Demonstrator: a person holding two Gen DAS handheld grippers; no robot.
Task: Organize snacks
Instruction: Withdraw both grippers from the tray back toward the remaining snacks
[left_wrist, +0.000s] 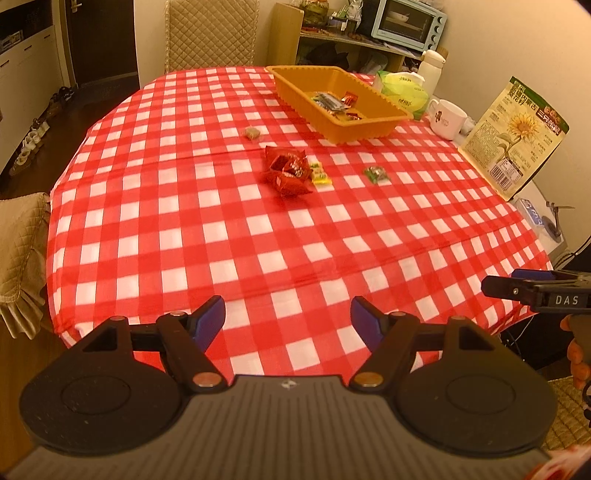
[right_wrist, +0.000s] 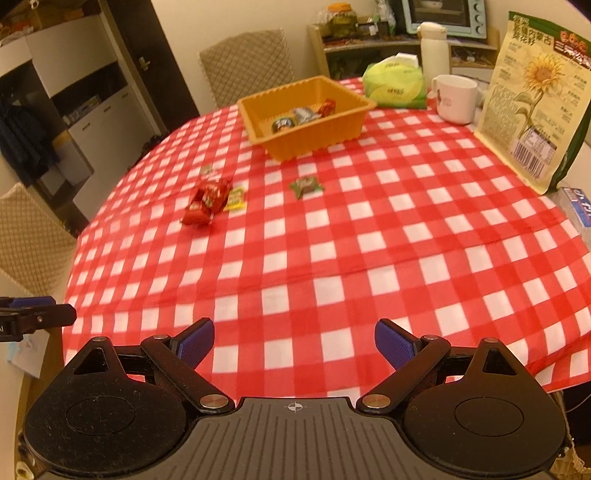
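While the left gripper (left_wrist: 287, 320) hung over the near edge of the checked tablecloth (left_wrist: 184, 240), its blue pads stood wide apart with nothing between them. From the left wrist view, a heap of red snack packets (left_wrist: 286, 170) lay mid-table, a yellow packet (left_wrist: 320, 174) touching its right side, a green sweet (left_wrist: 376, 174) near by to the right, and a small brown sweet (left_wrist: 252, 133) apart to the far left. Beyond them sat the orange tray (left_wrist: 354, 130), already holding a few wrapped pieces. The right gripper (left_wrist: 535, 291) showed at the right edge, side-on.

From the right wrist view, the right gripper (right_wrist: 294, 341) was likewise spread and empty, well short of the snacks. The red packets (right_wrist: 207, 201) and yellow packet (right_wrist: 235, 197) lay left of centre, the green sweet (right_wrist: 306, 185) nearer the tray (right_wrist: 314, 142).

These wrappers looked light, crinkly and probably slippery; pinching a packet across its middle, or a sweet by its body rather than a twisted end, seemed safest.
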